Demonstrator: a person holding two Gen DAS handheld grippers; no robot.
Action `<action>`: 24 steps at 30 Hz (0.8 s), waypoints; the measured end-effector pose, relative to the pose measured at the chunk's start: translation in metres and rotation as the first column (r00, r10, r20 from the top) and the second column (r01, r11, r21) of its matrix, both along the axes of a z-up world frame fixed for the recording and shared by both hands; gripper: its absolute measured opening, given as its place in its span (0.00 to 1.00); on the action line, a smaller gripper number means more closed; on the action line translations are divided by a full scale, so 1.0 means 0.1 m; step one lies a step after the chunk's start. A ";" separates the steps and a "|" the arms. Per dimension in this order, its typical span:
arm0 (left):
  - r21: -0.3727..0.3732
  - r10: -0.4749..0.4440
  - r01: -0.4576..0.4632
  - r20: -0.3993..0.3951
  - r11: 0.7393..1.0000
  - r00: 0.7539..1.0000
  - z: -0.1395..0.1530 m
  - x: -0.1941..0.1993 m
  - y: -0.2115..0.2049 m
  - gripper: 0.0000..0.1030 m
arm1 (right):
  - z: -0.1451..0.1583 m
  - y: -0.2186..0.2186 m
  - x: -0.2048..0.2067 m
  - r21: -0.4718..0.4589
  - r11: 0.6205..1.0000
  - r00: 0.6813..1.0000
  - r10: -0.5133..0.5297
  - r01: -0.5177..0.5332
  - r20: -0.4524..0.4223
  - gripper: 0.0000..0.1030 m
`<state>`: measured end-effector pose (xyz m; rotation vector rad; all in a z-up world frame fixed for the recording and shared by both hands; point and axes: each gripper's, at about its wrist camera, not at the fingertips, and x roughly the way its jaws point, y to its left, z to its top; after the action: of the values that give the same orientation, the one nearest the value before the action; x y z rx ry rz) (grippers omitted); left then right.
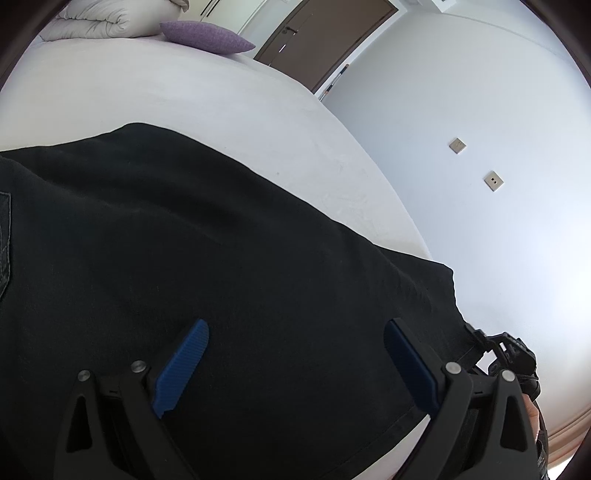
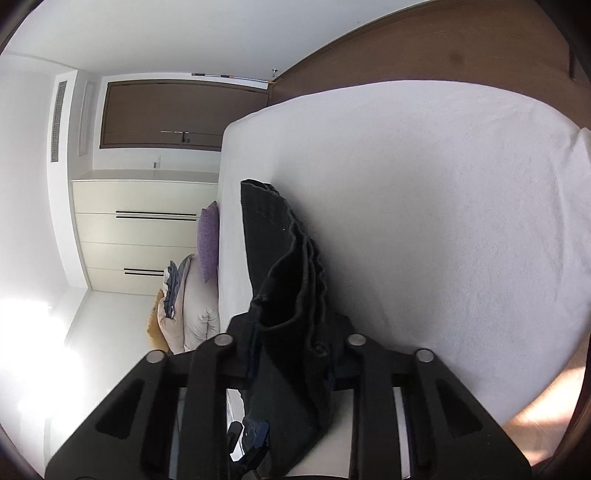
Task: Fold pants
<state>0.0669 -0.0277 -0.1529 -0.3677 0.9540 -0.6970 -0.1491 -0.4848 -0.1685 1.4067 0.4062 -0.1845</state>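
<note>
Black pants (image 1: 221, 258) on white bed (image 1: 184, 92), left gripper (image 1: 295, 354) fingers wide, right gripper (image 2: 291, 354) fingers pinching pants

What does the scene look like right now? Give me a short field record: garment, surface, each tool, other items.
garment: black pants, spread over the bed, one bunched end lifted
surface: white bed sheet
left tool: open, blue pads apart above the fabric, not gripping
right tool: shut on the bunched pants edge
other items: purple pillow and folded white duvet at the far end of the bed
task state: fold not yet finished
</note>
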 end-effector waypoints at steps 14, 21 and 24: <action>-0.049 0.021 -0.022 -0.017 0.999 1.000 0.02 0.01 0.15 0.92 | 0.49 0.30 0.26 -0.312 0.943 0.990 0.090 -0.120 -0.109 0.07; -0.137 0.000 -0.009 -0.066 0.990 0.998 0.09 0.04 0.15 0.92 | 1.15 1.59 0.98 -0.746 0.518 0.907 0.288 -0.418 -0.308 0.07; -0.180 -0.025 0.004 -0.111 0.984 0.994 0.10 0.08 0.08 0.93 | 1.04 2.24 1.20 -0.791 0.297 0.831 0.355 -0.535 -0.428 0.07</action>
<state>0.0751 -0.0196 -0.1430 -0.5639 1.0040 -0.7845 -0.0287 -0.2611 -0.0643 0.1380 0.7072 -0.0280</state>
